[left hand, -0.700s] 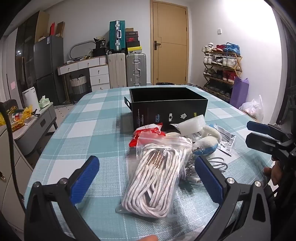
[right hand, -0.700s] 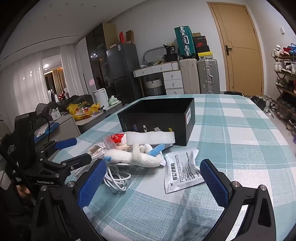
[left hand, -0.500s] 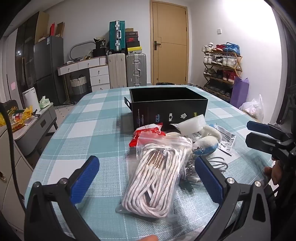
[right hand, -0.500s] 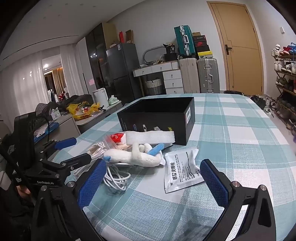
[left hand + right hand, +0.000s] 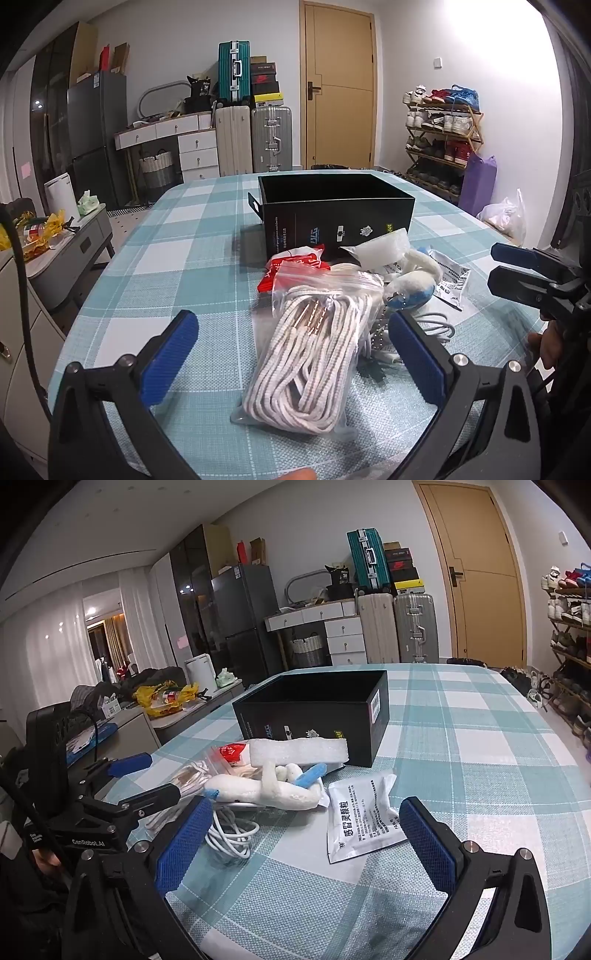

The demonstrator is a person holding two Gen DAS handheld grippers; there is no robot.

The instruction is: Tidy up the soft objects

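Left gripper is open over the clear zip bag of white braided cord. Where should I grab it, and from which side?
Take the clear zip bag of white braided cord across its narrow middle, coming down from above with the open left gripper. The bag lies flat and lengthwise between the pads, bulging with coils; its sealed top end is thin and slippery.
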